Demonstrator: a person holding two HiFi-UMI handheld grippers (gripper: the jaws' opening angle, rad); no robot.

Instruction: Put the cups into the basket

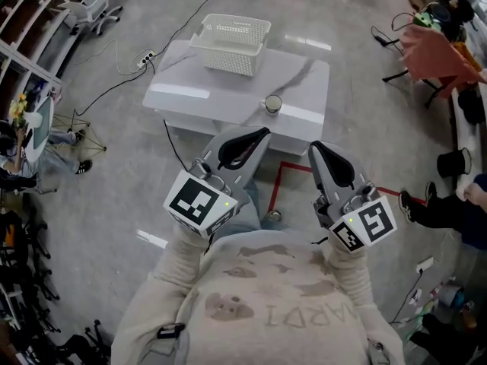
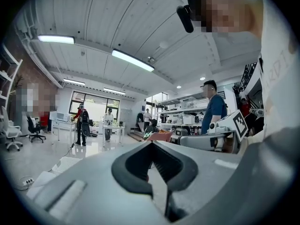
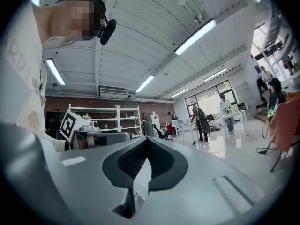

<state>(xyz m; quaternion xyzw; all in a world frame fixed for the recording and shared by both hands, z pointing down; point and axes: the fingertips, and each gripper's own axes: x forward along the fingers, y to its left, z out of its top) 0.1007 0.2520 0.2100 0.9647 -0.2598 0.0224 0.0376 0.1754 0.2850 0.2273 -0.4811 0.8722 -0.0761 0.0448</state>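
A white slatted basket (image 1: 230, 44) stands at the far end of a low white table (image 1: 221, 90). One small cup (image 1: 272, 104) stands upright near the table's front right edge. Both grippers are held close to the person's chest, well short of the table. The left gripper (image 1: 259, 133) is shut with nothing in it, its tips pointing toward the table. Beside it, the right gripper (image 1: 316, 147) is shut and also holds nothing. The left gripper view (image 2: 152, 142) and the right gripper view (image 3: 146, 138) look out over the room and ceiling, and the jaw tips meet in both.
Red tape (image 1: 285, 175) marks the floor in front of the table, with a small round object (image 1: 274, 216) by it. A cable and power strip (image 1: 144, 57) lie to the table's left. A seated person's legs (image 1: 437, 207) are at the right, below an orange cloth (image 1: 437, 55).
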